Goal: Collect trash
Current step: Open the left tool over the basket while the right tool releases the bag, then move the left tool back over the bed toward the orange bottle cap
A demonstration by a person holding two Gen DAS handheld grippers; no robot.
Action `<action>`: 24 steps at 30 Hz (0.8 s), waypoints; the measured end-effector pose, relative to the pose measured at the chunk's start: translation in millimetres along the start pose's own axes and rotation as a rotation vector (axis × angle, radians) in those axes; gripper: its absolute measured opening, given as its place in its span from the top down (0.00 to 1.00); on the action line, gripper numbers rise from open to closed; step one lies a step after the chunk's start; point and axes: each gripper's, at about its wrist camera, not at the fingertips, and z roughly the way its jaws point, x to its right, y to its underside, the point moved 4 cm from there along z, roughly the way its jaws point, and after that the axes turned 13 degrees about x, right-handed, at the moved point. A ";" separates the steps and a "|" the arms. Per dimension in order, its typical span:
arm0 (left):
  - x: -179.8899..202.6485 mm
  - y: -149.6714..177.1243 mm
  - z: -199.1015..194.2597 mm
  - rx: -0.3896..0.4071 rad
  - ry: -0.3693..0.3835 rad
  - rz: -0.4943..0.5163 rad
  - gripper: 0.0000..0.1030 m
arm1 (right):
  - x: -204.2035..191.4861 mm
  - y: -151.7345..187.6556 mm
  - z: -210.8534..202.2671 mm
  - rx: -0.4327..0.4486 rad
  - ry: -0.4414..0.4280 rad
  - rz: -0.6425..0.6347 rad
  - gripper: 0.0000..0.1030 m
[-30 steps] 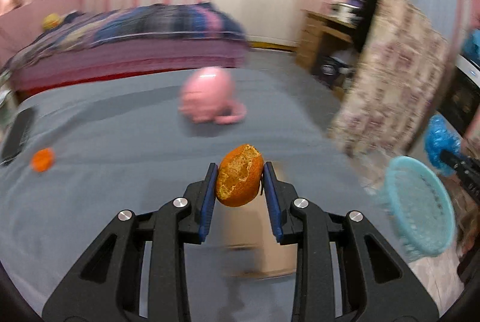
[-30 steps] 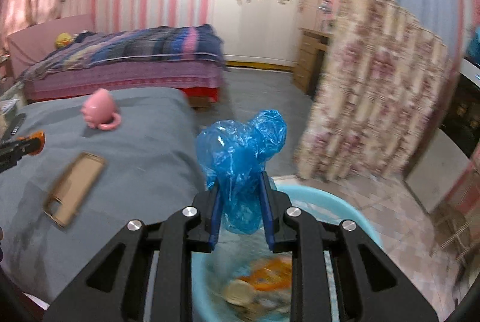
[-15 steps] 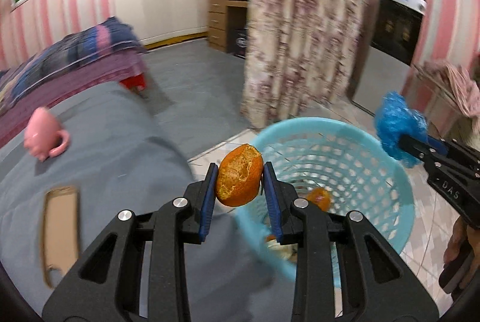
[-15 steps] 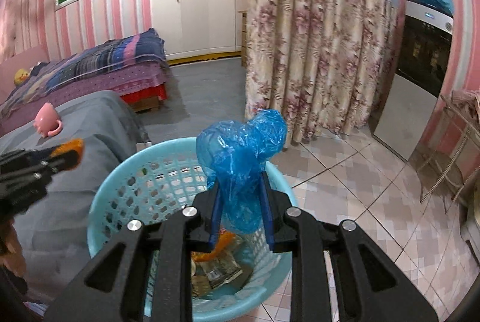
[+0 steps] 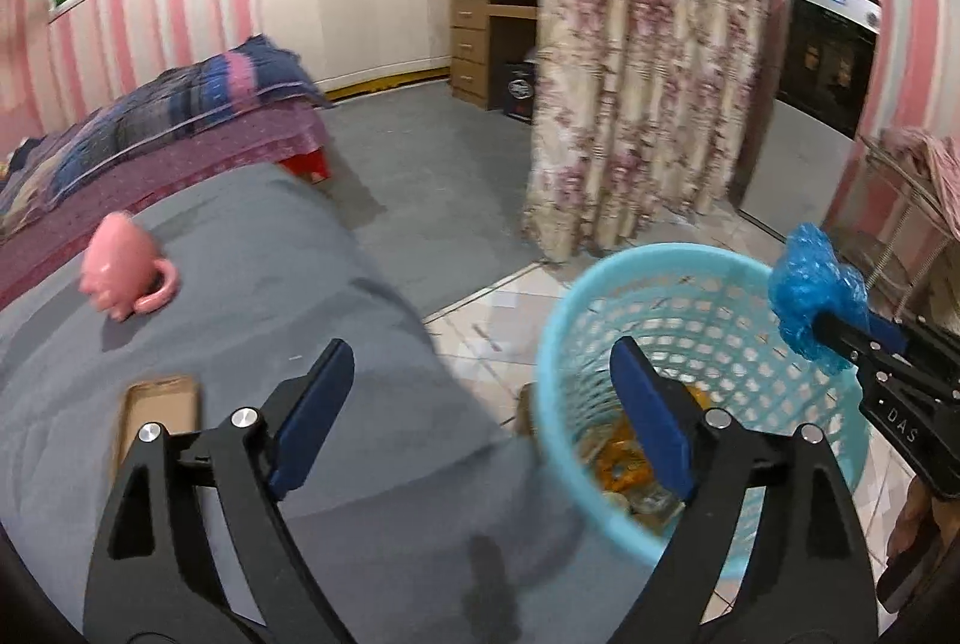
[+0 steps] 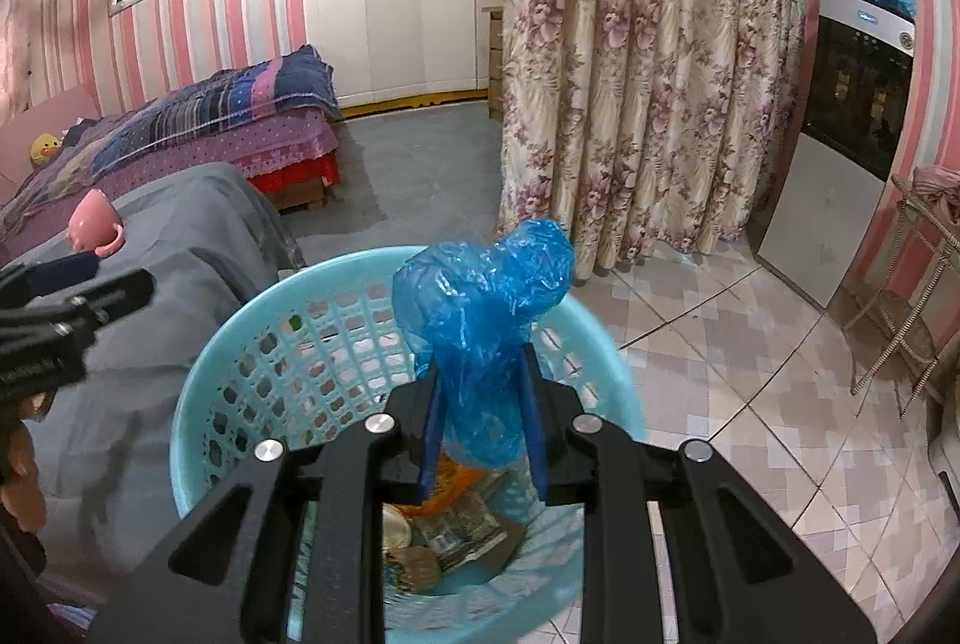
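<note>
Left wrist view: close, angled down over grey-covered bed's (image 5: 252, 284) edge. Right wrist view: close above light-blue plastic mesh basket (image 6: 240, 344). Both share basket (image 5: 690, 272), floral curtain (image 6: 630, 104).

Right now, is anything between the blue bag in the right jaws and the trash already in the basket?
No. In the right wrist view the blue plastic bag hangs over the basket; only open air separates it from the trash below.

I count one basket (image 6: 198, 404), one blue bag (image 6: 480, 308), one pink mug (image 5: 120, 278), one cardboard piece (image 5: 159, 401), two grippers.
</note>
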 end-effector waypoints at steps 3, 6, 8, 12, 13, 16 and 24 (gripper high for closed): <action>-30.6 2.6 -12.9 0.015 -0.056 -0.025 0.11 | -11.0 2.5 0.2 0.016 0.007 0.002 0.43; -65.8 6.7 -27.8 0.026 -0.119 -0.038 0.11 | -20.0 4.8 2.3 0.031 0.014 0.006 0.18; -95.9 10.6 -39.4 0.026 -0.164 -0.060 0.10 | -24.1 5.7 4.8 0.033 0.034 0.003 0.18; -157.5 19.8 -63.3 0.026 -0.260 -0.114 0.09 | -40.2 -3.8 3.4 0.084 0.062 0.000 0.07; -175.0 22.1 -70.3 0.026 -0.291 -0.124 0.09 | -44.1 -6.3 4.2 0.091 0.060 -0.001 0.07; -222.8 29.4 -90.1 0.030 -0.381 -0.135 0.07 | -72.0 -15.1 3.0 0.127 0.026 -0.014 0.05; -354.0 72.8 -132.8 -0.022 -0.610 -0.237 0.07 | -171.0 -10.0 6.8 0.134 -0.147 -0.058 0.05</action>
